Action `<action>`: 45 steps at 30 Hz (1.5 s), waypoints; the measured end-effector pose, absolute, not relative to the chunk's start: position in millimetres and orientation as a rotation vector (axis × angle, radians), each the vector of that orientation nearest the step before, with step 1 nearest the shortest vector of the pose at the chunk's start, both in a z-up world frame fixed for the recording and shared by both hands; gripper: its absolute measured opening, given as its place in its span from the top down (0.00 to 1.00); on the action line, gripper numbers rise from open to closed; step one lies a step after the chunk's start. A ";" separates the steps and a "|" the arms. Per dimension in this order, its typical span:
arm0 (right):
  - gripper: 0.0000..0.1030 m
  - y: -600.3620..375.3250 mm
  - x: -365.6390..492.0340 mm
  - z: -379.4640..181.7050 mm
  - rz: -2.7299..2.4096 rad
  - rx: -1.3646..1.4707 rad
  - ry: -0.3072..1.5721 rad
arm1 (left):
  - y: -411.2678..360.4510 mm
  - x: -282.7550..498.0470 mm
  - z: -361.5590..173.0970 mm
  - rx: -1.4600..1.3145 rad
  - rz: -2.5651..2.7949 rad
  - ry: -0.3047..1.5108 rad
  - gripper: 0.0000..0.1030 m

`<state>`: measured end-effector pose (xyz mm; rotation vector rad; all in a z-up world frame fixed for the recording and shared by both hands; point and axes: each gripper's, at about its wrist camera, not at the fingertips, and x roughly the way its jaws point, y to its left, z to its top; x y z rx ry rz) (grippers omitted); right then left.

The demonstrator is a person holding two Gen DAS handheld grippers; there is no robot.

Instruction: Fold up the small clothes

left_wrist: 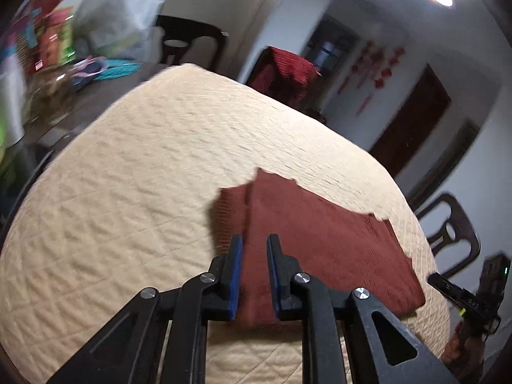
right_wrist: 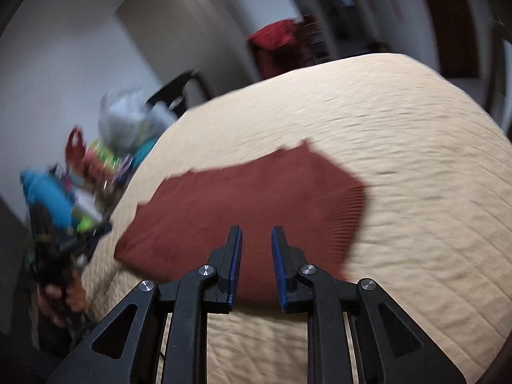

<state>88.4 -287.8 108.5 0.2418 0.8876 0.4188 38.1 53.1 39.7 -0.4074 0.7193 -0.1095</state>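
Note:
A dark red knit garment point(left_wrist: 320, 240) lies folded flat on the cream quilted table cover point(left_wrist: 144, 176). In the left wrist view my left gripper point(left_wrist: 255, 243) is open above the garment's near left part, with nothing between its blue pads. The right gripper point(left_wrist: 467, 294) shows at the far right edge, off the table. In the right wrist view the garment point(right_wrist: 249, 198) lies ahead and my right gripper point(right_wrist: 256, 235) is open and empty above its near edge. The left gripper point(right_wrist: 64, 249) shows blurred at the left, held by a hand.
Colourful packages and bags point(left_wrist: 48, 41) stand at the table's far left. Dark wooden chairs point(left_wrist: 454, 233) stand around the table. A red-covered piece of furniture point(left_wrist: 284, 70) stands behind it. The cover's edge point(right_wrist: 480, 320) curves away on the right.

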 end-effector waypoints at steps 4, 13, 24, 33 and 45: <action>0.81 -244.7 103.2 91.4 0.513 0.173 0.939 | 28.3 55.8 22.2 -0.325 -0.133 0.776 0.83; 0.81 -206.8 123.1 87.1 0.551 0.076 0.962 | 8.2 59.2 29.0 -0.171 -0.082 0.770 0.83; 0.83 -188.7 158.5 70.0 0.523 0.059 1.017 | 10.1 71.4 16.6 -0.147 -0.054 0.798 0.82; 0.83 -186.7 157.5 77.4 0.518 0.054 1.011 | 10.0 71.7 16.1 -0.148 -0.055 0.797 0.82; 0.83 -185.3 113.8 84.0 0.581 0.020 1.012 | 1.9 70.6 20.2 -0.092 -0.026 0.793 0.81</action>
